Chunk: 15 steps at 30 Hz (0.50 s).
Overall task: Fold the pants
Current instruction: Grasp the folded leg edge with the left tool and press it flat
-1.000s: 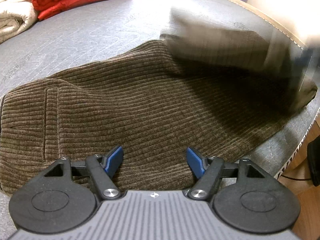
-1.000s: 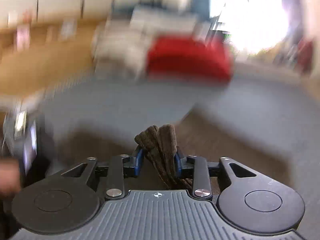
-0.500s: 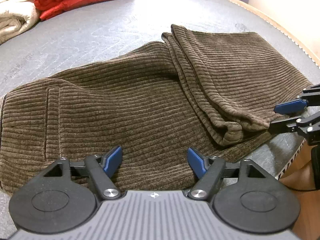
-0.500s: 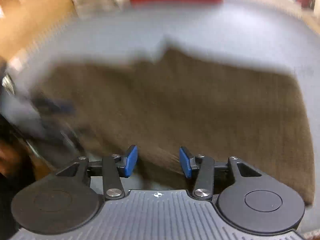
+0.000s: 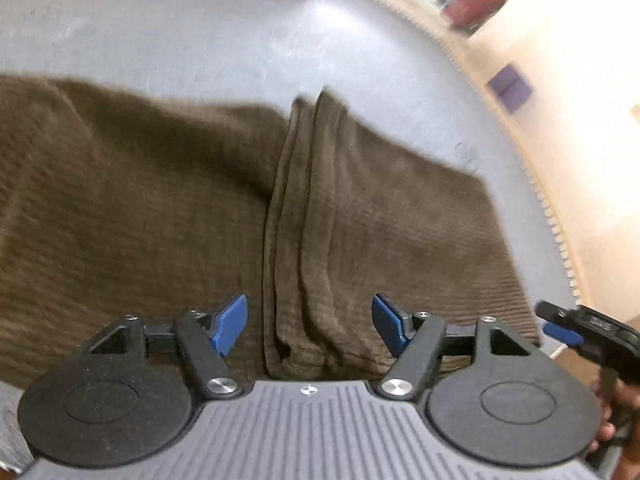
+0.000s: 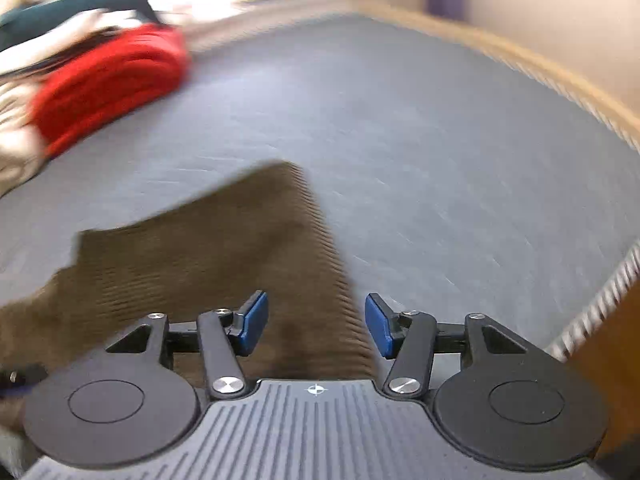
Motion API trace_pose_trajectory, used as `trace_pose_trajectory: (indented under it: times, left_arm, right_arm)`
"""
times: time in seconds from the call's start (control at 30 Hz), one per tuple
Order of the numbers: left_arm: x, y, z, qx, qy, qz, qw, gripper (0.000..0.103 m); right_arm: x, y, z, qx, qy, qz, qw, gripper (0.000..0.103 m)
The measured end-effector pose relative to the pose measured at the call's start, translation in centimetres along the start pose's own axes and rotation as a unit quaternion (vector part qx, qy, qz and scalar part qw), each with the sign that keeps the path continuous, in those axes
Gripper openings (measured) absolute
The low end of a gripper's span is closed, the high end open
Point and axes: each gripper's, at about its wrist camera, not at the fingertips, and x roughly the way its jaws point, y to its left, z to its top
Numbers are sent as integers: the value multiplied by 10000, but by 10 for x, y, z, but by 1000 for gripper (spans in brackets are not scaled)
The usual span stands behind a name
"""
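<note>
Brown corduroy pants (image 5: 140,216) lie on the grey mattress (image 5: 208,48), with the leg ends folded back over them as a stacked flap (image 5: 380,220). My left gripper (image 5: 310,326) is open and empty, its jaws either side of the flap's layered edge near the front. My right gripper (image 6: 316,326) is open and empty over the right edge of the pants (image 6: 200,264). The right gripper also shows at the far right of the left wrist view (image 5: 576,330).
A folded red blanket (image 6: 108,84) and cream bedding (image 6: 16,136) lie at the far left of the mattress (image 6: 440,160). The mattress edge (image 5: 556,220) runs along the right, with a wall and a purple patch (image 5: 510,86) beyond.
My right gripper let go of the leg ends after laying them over the pants and drew back to the right edge. My left gripper swung right, to the flap's edge.
</note>
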Motion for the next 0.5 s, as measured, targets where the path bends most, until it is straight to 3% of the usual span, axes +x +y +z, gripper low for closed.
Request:
trace_pose_trajectory:
  times: [0.07,0.1,0.2,0.3,0.43,0.47,0.5]
  left_arm:
    - [10,-10,-6,165,102,294,9994,71]
    - [9,-17,-9,343,83,364,9987,47]
    - [-7,-29,-7,454,49,257,9986,19]
    - [-33,-34,-7,392,-240,68,9989,18]
    - [-12,-29,-18,422,197,373,9982,20]
    - [-7,-23,-20,283,272,378,9985,23]
    - [-9,-22,-18,193,183,348,9990,33]
  right_arm:
    - [11,-17,-2,421,368,-33,9984,60]
    - [15,-23,-4,616,475,22,9970,61]
    - [25,-26,-6,859,625,122,9943,63]
    - [25,-29,-2,947,684,251,9928,63]
    - [22,-30,3,1097,708,397,9907,63]
    - [21,-30,4,1093,722,406,9906,64]
    - [22,-30,3,1089,755,400,9904,64]
